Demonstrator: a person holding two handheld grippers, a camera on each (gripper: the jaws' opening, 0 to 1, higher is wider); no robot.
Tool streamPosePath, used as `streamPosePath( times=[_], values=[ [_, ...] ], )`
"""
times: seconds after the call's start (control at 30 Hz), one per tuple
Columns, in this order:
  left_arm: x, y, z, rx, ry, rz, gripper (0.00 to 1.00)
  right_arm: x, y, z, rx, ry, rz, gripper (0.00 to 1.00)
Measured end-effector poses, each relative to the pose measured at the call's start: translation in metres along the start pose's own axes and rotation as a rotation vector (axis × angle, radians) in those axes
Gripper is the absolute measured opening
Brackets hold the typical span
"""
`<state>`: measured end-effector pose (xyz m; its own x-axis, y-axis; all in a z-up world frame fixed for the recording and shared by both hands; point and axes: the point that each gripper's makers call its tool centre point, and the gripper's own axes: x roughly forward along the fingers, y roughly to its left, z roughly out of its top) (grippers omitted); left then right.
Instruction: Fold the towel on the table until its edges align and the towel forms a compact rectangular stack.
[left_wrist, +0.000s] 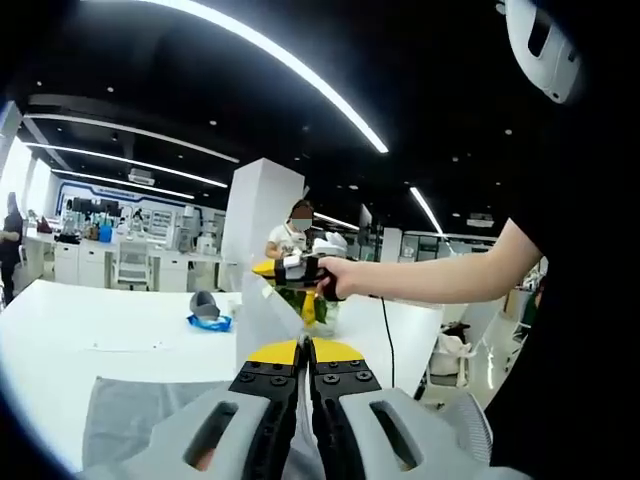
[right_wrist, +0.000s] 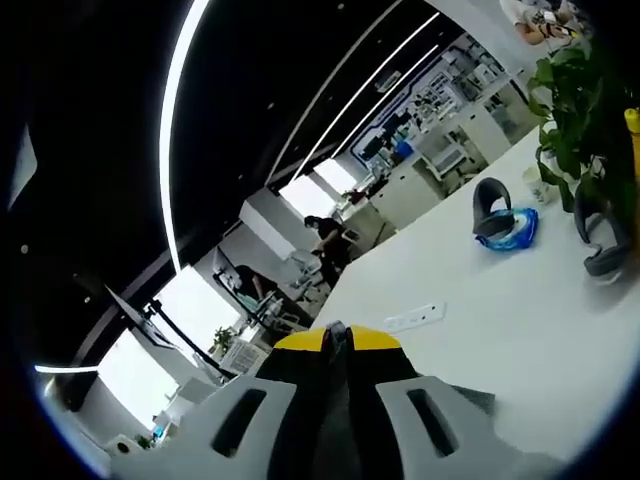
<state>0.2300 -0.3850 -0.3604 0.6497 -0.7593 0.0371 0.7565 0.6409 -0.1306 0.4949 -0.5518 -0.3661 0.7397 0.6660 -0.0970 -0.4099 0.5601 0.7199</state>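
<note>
The grey towel lies partly on the white table, and one part is lifted into a taut pale sheet. My left gripper is shut with a strip of towel pinched between its yellow-tipped jaws. Further off, a person's hand holds my right gripper above the table, at the top of the raised sheet. In the right gripper view that gripper is shut, a thin edge of cloth runs between its jaws, and a bit of grey towel shows below right.
A blue and grey headset-like object rests on the table, near a potted plant and a white power strip. Other people stand at benches in the background. The person's arm reaches in from the right.
</note>
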Motion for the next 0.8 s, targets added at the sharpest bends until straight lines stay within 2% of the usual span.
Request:
streamPosePath(
  times=[0.27,0.47,0.6,0.67,0.8],
  values=[
    [-0.007,0.011,0.004,-0.007,-0.018,0.025,0.03,0.006,0.006,-0.003,0.026,0.011,0.015,0.04],
    [-0.007,0.012,0.006,0.003,-0.025,0.025,0.03,0.013,0.011,-0.003,0.038,0.031,0.025,0.04],
    [-0.011,0.014,0.008,-0.001,-0.036,0.037,0.03,0.016,0.019,-0.002,0.112,0.014,0.061,0.03],
    [-0.012,0.017,0.008,-0.002,-0.036,0.046,0.03,0.018,0.019,-0.003,0.141,0.030,0.070,0.03],
    [-0.015,0.020,0.009,0.000,-0.037,0.053,0.03,0.022,0.022,-0.004,0.143,0.041,0.076,0.03]
  ],
)
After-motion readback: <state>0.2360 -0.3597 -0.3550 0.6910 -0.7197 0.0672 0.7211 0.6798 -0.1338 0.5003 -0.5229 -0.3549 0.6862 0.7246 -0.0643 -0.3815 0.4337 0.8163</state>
